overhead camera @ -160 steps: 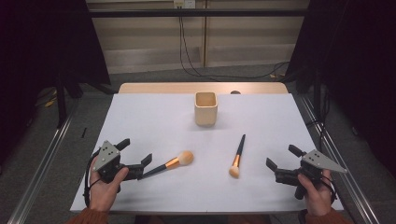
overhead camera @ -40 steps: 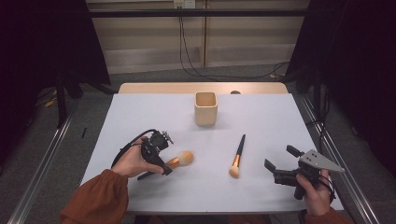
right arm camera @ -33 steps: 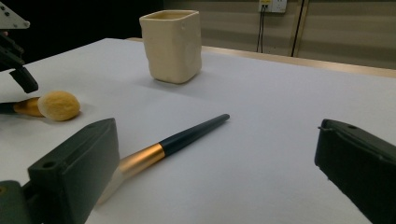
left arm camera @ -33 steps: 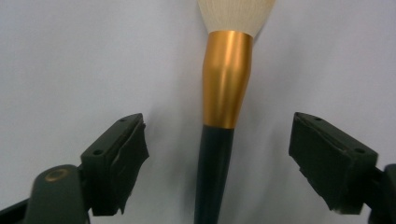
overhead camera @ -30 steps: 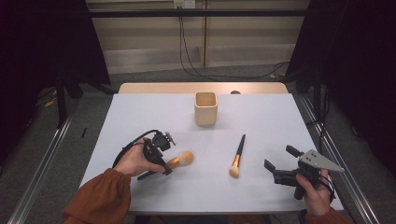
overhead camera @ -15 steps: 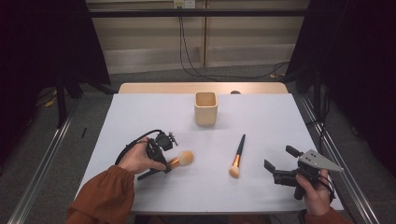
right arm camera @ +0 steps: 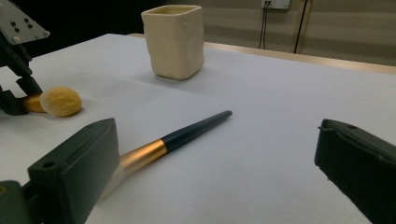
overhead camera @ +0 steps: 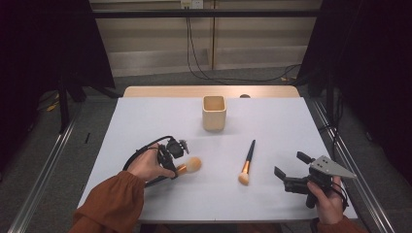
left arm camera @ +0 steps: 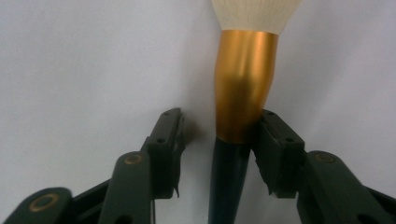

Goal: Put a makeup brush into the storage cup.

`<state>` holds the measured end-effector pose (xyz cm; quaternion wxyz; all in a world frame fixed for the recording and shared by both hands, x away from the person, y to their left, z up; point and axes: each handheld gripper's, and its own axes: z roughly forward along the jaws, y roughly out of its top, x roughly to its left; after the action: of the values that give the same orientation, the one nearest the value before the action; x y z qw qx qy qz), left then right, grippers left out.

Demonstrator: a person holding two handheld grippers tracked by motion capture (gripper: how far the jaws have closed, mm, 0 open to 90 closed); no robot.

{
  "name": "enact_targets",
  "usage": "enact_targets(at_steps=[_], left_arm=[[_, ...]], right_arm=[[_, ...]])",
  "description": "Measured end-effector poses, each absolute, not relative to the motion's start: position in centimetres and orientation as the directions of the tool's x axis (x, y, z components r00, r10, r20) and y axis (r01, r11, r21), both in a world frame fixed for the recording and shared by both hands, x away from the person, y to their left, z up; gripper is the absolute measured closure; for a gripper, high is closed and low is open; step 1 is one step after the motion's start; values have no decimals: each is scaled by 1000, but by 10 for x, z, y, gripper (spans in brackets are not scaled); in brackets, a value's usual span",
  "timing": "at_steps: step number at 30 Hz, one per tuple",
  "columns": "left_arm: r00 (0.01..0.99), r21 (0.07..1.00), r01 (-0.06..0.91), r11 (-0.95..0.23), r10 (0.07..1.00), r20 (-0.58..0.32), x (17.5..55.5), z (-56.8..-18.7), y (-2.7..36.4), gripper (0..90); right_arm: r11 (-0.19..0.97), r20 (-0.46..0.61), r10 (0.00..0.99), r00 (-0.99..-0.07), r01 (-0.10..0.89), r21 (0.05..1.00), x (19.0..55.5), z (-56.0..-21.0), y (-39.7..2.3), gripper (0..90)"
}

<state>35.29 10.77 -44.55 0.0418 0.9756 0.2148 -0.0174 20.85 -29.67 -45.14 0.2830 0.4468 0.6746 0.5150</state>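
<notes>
A powder brush with a fluffy peach head [overhead camera: 193, 164] and gold ferrule [left arm camera: 243, 84] lies on the white table [overhead camera: 291, 126]. My left gripper [overhead camera: 176, 167] points down at it. Its jaws have just been closing and straddle the handle. One pad touches the ferrule; the other stands a small gap away. A second brush [overhead camera: 248, 160] with a dark handle lies to the right, seen close in the right gripper view [right arm camera: 187, 133]. My right gripper [overhead camera: 291, 164] rests near the front right edge, open wide and holding nothing, with that brush lying ahead of its jaws.
A cream square cup [overhead camera: 214, 112] stands upright at the back middle of the table, and shows again in the right gripper view [right arm camera: 173, 41]. A cable loops from the left gripper. Metal rails run along both table sides.
The left hand came from the front left edge to the powder brush, then edged slightly right along it. The right hand has stayed where it was.
</notes>
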Motion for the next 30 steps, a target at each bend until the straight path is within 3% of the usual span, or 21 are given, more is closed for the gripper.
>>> enact_targets(at_steps=[8, 30], left_arm=[[899, 85, 436, -896, 431, -72, 351, -445, 108, 711], [865, 121, 499, -858, 485, -128, 356, -442, 116, 727]], right_arm=[[72, 82, 893, -443, 319, 945, 209, -452, -297, 0], [69, 85, 893, -442, 322, 944, 209, -452, -297, 0]])
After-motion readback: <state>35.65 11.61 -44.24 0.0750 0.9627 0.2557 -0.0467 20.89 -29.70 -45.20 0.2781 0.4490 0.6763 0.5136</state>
